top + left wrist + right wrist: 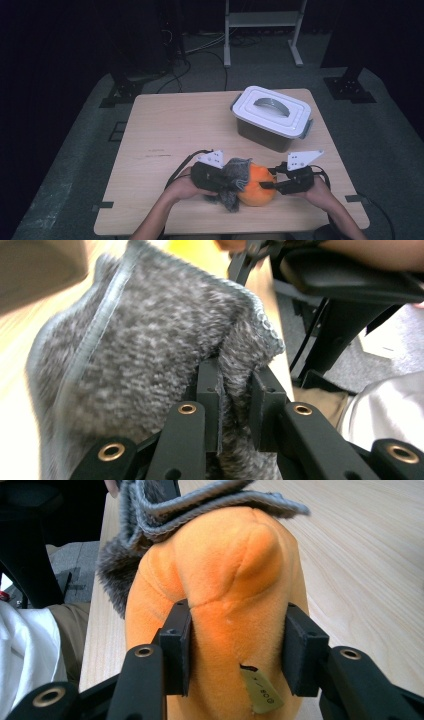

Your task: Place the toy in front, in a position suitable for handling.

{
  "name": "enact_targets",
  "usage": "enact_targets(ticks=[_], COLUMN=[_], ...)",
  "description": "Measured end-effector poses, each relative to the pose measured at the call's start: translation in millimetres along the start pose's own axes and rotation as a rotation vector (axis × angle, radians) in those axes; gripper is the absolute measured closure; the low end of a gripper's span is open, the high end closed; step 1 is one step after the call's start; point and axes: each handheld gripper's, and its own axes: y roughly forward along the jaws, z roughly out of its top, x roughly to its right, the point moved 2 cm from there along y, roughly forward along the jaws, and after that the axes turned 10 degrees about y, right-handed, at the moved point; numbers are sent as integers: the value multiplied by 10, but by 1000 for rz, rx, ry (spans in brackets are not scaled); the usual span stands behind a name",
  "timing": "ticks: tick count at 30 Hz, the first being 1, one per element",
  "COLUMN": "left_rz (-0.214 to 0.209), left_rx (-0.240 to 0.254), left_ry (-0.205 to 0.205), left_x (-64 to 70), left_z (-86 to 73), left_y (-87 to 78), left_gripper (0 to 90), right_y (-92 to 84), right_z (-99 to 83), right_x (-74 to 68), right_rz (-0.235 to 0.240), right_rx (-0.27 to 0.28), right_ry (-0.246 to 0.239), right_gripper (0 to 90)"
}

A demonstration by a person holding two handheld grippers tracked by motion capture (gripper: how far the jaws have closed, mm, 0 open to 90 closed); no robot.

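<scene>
Gripping orange plush toy (220, 610) with right tool (235, 645), left tool (235, 405) pinching grey cloth (150, 355); soft toy may squirm free.

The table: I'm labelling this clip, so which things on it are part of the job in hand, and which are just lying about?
In use:
- orange plush toy, clamped by the right gripper
- grey fuzzy cloth, pinched by the left gripper, draped over the toy

Lying about:
- lidded white box, at the table's far right, untouched
</scene>
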Motion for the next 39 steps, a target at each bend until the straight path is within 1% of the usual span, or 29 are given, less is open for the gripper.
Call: enact_targets(ticks=[2,3,4,6,7,9,12,15,17,18,20,22,24,25,28,32,33,34,35,36,37,39], left_rz=[1,-4,-16,-39,-42,-48,-55,-62,-64,-65,-63,-58,-46,-41,-15,28,36,40,30,10,-7,-27], left_rx=[10,25,63,111,122,115,119,129,115,104,103,100,112,108,101,89,85,86,99,125,136,124], left_ry=[-17,-24,-32,-23,-16,21,48,65,67,65,59,48,30,28,18,-14,-22,-34,-49,-58,-59,-38], left_x=[-12,-16,-8,13,25,41,46,50,36,29,6,-23,-53,-60,-87,-155,-170,-180,-187,-183,-165,-122], left_z=[-34,-32,-7,63,118,255,406,539,573,574,554,507,447,422,347,218,187,162,147,144,159,217], left_y=[-22,-29,-32,-29,-17,27,90,161,203,215,212,186,130,98,9,-135,-165,-190,-213,-223,-216,-147], left_gripper=[779,778,778,777,777,777,777,772,771,772,778,780,780,780,778,777,777,777,777,777,777,777], right_y=[1,2,5,9,17,39,77,104,108,102,83,67,56,52,51,53,52,49,46,44,39,38], right_z=[0,2,5,12,14,27,59,77,72,65,40,22,11,8,4,-5,-10,-17,-23,-29,-35,-35], right_x=[-2,0,1,-7,-16,-51,-108,-148,-166,-169,-172,-180,-181,-191,-211,-255,-261,-275,-283,-294,-303,-310], right_rz=[1,1,0,-3,1,1,-1,7,10,8,7,3,-5,-5,-9,-9,-7,-3,0,2,5,8], right_rx=[1,-1,-1,-3,-1,-6,-19,-29,-29,-28,-24,-23,-25,-26,-30,-32,-30,-31,-30,-29,-29,-30], right_ry=[1,-1,-2,-6,-14,-28,-61,-84,-96,-99,-102,-109,-119,-122,-143,-172,-189,-188,-197,-201,-206,-214], right_gripper=[533,534,535,536,537,539,540,540,540,541,546,551,553,553,554,554,554,554,554,553,553,548])
